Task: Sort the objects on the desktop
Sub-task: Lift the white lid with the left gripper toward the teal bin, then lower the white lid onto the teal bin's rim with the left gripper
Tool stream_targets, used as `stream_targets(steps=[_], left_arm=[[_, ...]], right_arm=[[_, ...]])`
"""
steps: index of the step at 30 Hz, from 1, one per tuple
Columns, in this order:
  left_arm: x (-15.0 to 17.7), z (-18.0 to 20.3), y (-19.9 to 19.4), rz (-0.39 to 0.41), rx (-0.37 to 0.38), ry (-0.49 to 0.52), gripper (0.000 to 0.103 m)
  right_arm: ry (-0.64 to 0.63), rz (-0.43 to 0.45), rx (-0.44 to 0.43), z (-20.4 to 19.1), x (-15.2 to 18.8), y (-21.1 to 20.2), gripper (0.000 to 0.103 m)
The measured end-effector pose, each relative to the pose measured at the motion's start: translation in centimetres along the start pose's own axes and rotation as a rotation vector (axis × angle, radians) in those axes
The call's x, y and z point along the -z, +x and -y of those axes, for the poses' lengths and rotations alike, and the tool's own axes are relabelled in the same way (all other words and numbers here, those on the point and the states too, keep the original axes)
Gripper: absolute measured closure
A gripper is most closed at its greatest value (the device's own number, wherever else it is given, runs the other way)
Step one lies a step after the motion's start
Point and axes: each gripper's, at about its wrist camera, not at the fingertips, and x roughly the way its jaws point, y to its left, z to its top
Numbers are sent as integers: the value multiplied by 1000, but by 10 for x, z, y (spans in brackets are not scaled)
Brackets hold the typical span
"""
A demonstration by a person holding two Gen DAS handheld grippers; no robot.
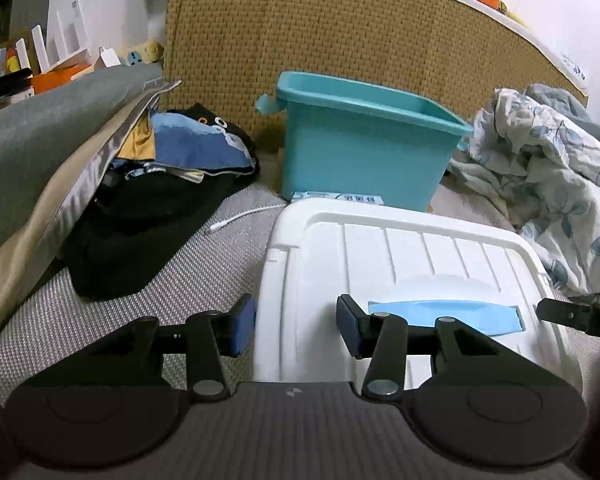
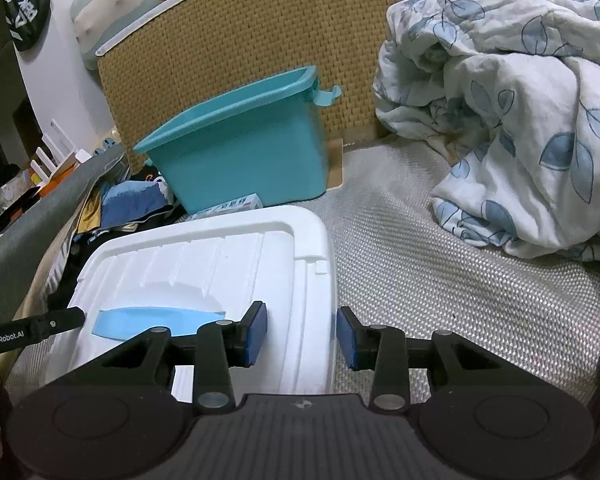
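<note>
Straddling the left edge of the white lid (image 1: 400, 264), the left gripper (image 1: 296, 326) had one blue pad hard against the lid's outer side and the other resting on its top, the jaws closed on that rim. The right gripper (image 2: 302, 334) mirrored this on the lid's right edge (image 2: 316, 280), its pads close on either side of the rim; whether they pressed or merely bracketed it could not be told. The lid, with a pale blue handle (image 1: 444, 314) in its recess, lay near on the woven mat (image 2: 440, 264), just in front of the teal bin (image 1: 364, 148), whose top stood open.

A good lift would likely need both hands rising together and level, so the lid did not twist out of one grip, then carried far enough to sit squarely over the bin's rim.

Only the left view showed the dark clothes (image 1: 148, 216) and white cable (image 1: 240, 218) at left; the right view gave the leaf-print quilt (image 2: 520, 120) in full and the bin's side latch (image 2: 326, 98).
</note>
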Motion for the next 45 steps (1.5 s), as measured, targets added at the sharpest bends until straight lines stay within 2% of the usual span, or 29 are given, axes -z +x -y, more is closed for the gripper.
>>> stream_targets(steps=[18, 32, 45], left_arm=[[-32, 12, -2, 77, 11, -27, 55], [-64, 6, 9, 122, -11, -41, 55], [-121, 16, 47, 166, -20, -17, 55]], right_arm=[[-4, 63, 16, 2, -30, -11, 61], [-47, 109, 4, -13, -66, 3, 61], [-69, 163, -1, -12, -113, 29, 61]])
